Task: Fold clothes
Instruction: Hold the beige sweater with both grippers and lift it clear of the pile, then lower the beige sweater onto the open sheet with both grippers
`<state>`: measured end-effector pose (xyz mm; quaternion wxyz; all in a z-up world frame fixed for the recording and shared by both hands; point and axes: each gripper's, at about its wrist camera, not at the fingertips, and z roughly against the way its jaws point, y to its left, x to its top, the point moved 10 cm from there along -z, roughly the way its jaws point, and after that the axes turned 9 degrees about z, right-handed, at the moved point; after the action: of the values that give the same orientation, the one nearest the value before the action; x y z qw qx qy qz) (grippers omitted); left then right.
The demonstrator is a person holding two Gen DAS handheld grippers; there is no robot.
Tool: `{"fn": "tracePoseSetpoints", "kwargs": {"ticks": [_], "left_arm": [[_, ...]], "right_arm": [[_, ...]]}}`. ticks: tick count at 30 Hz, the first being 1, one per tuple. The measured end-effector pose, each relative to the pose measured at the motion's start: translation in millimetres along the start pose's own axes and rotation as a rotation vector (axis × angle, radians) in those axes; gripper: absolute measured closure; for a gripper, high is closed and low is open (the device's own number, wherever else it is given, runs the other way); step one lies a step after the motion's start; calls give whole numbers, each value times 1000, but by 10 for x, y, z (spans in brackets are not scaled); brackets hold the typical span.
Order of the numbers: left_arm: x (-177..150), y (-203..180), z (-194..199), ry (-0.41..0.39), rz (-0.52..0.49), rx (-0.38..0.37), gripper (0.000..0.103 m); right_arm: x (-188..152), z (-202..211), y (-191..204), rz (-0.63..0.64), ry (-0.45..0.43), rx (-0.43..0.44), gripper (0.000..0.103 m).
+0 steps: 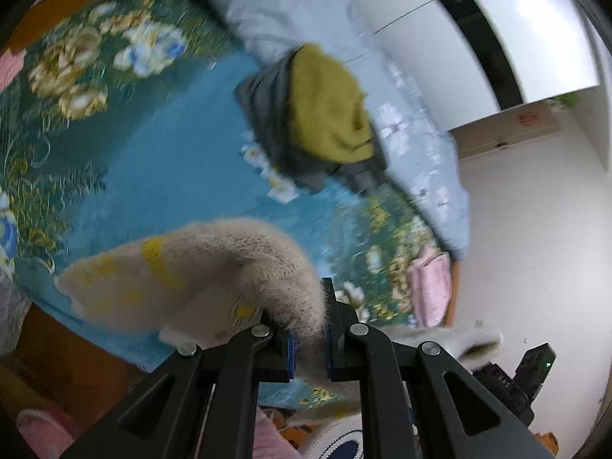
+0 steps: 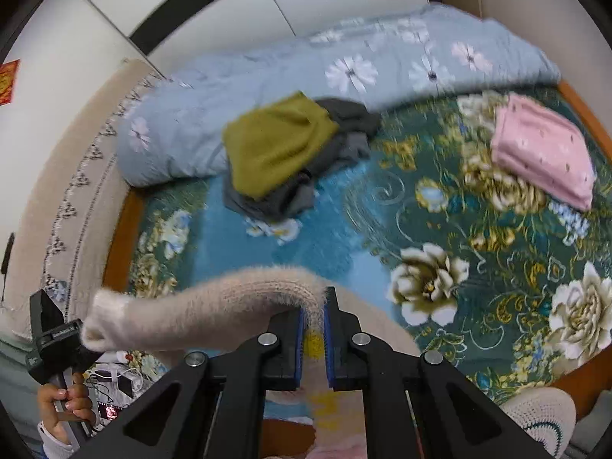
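One pink garment point(image 2: 543, 149) lies folded on the bed point(image 2: 440, 206); an olive and grey heap point(image 2: 283, 153) waits. I have both tools, left point(image 1: 309, 338) and right point(image 2: 313, 338), clamped on the fuzzy beige sweater point(image 2: 214, 306), lifted above the bed, not yet folded.

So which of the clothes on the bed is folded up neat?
The pink one, lying flat and square by itself near the bed's edge. The green top and grey clothes are just a messy heap by the quilt.

Left hand-held gripper point(image 1: 309, 334) pinches fuzzy beige sweater point(image 1: 214, 267) above floral bedspread point(image 1: 126, 145).
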<state>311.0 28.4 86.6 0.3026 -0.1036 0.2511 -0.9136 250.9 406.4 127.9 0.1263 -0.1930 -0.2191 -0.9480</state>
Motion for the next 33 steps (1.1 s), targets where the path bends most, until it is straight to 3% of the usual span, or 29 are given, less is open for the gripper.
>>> {"fn": "tracePoseSetpoints", "kwargs": {"ticks": [7,21,33], "left_arm": [[250,22,-815,51,118,104,92],[955,-10,-1996,114,298,285,92],[1502,-7,-2784,132,472,285,87]], "right_arm": [[190,-775,-465,-57,147,17,94],[746,-2200,-1122,-119,371,54,94],[1124,-3095,-1476,-151,474,35,90]]}}
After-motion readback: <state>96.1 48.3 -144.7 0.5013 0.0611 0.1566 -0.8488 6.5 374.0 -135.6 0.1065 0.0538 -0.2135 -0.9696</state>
